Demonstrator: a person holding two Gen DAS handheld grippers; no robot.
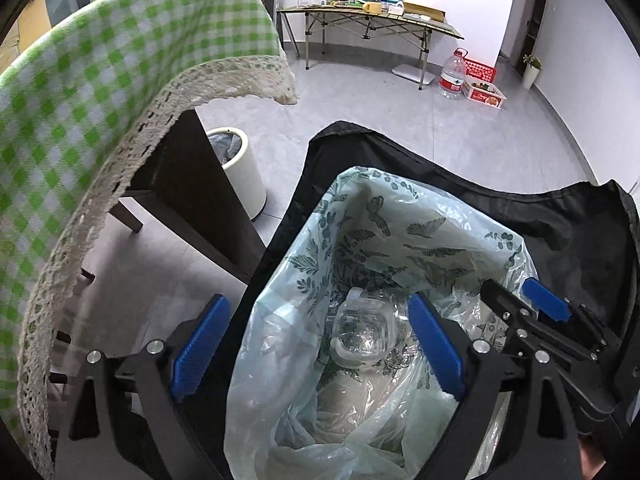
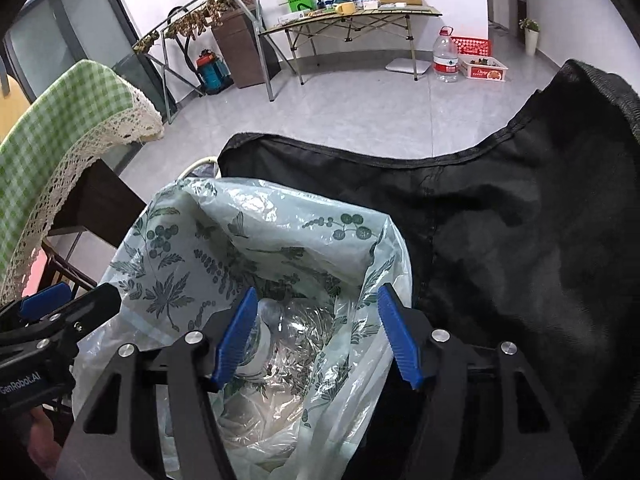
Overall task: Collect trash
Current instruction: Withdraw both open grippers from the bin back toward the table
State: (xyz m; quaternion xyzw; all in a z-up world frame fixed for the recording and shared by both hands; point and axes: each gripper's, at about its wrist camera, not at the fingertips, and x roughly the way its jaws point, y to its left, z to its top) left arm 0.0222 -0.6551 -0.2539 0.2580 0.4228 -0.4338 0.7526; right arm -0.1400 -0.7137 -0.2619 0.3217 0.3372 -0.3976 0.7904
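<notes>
1. The left gripper (image 1: 320, 344) hangs over the mouth of the trash bag (image 1: 400, 220), its blue pads spread wide with nothing between them.
2. The right gripper (image 2: 316, 336) is just beside it, over the same bag, also spread wide and empty-handed. In the left view its black arm juts in at the right edge.
3. Down in the bag, right below both sets of fingers, lies a crumpled clear plastic bottle (image 1: 360, 336), resting among folds of the liner. Neither gripper touches it.
4. The bag is pale green, printed with leaves and butterflies, and it sits inside a black fabric holder (image 2: 520, 240) whose rim sags around it.
5. To the left stands a dark table under a green checked tablecloth (image 1: 100, 80) with a lace edge.
6. Under that table's far side is a white waste bin (image 1: 240, 168) with its own liner.
7. Against the far wall stands a folding table (image 2: 352, 16) crowded with small things; a large water jug (image 2: 445, 56) and a red crate (image 2: 474, 46) are on the floor near it.
</notes>
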